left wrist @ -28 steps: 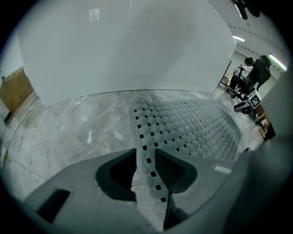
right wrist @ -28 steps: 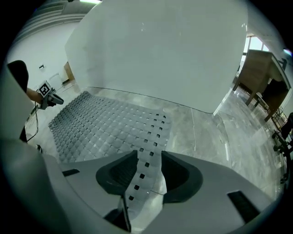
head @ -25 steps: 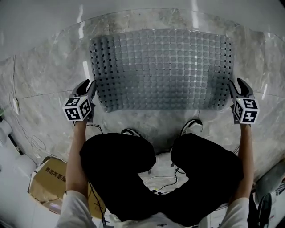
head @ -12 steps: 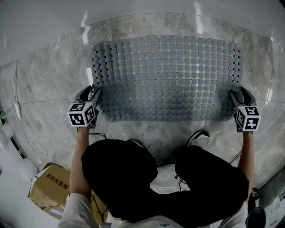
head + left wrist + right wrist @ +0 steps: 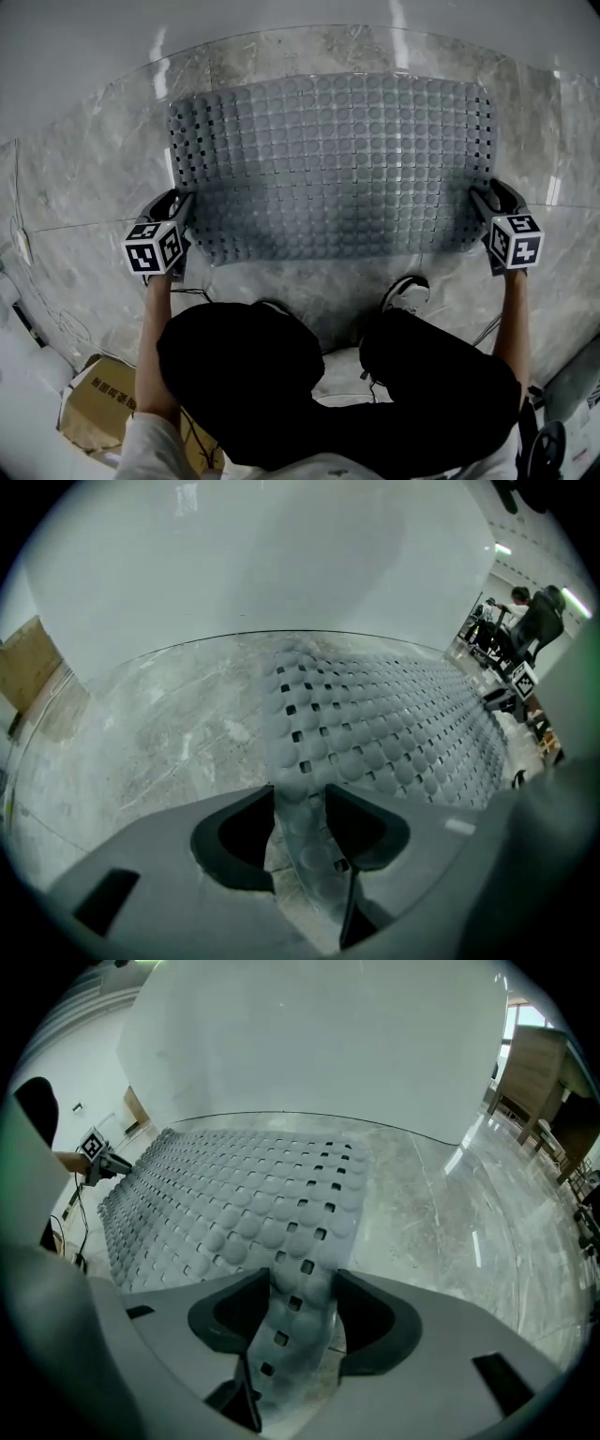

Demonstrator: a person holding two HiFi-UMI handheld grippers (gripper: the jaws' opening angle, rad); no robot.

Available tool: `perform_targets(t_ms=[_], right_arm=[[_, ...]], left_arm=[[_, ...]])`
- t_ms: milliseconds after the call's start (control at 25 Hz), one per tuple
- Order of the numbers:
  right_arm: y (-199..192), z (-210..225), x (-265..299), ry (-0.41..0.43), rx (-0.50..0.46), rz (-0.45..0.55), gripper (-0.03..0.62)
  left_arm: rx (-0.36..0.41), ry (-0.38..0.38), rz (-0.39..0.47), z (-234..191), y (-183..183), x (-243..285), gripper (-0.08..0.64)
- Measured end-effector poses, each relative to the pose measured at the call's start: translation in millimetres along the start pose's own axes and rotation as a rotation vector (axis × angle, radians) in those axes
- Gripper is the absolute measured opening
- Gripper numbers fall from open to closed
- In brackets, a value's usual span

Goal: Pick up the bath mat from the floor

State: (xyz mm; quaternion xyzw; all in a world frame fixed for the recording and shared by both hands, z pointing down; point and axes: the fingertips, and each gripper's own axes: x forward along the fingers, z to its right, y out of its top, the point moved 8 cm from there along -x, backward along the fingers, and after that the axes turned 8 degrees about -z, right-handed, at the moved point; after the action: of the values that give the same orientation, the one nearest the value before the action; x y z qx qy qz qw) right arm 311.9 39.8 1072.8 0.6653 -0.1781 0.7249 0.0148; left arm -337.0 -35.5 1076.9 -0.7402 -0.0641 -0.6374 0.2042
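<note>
The grey perforated bath mat (image 5: 328,159) lies spread on the marble floor in front of the person's knees. My left gripper (image 5: 178,202) is at its near left corner and my right gripper (image 5: 487,192) at its near right corner. In the left gripper view, a raised strip of the mat (image 5: 394,742) runs between the jaws of the left gripper (image 5: 300,794). Those jaws are closing, with floor still showing beside the strip. In the right gripper view, the mat's edge (image 5: 234,1213) likewise stands between the jaws of the right gripper (image 5: 302,1279), which are opening.
A white wall curves along the far side of the marble floor (image 5: 84,187). The person's black-clad knees and a shoe (image 5: 405,291) are close behind the mat. A cardboard box (image 5: 89,412) sits at lower left. Wooden furniture (image 5: 534,1072) stands far right.
Both grippers have stayed at the mat's near corners. The left one has drifted a little leftward, and the mat now fills more of the head view.
</note>
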Motion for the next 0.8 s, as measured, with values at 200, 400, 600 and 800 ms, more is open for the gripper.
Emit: perform_targets(t_ms=[200, 400, 600, 800], right_arm=[[5, -11, 1, 0.025, -0.044, -0.021, 0.124], [3, -14, -4, 0.043, -0.046, -0.011, 0.087], [1, -15, -6, 0.037, -0.043, 0.000, 0.086], [4, -14, -4, 0.048, -0.044, -0.001, 0.087]], left_arm=[[0.000, 0.025, -0.004, 3, 1, -2, 0.152], [0.024, 0.049, 0.023, 7, 0, -2, 0.098], [-0.033, 0.013, 0.059, 6, -4, -4, 0.054], [-0.013, -0.011, 0.097, 8, -6, -9, 0.020]])
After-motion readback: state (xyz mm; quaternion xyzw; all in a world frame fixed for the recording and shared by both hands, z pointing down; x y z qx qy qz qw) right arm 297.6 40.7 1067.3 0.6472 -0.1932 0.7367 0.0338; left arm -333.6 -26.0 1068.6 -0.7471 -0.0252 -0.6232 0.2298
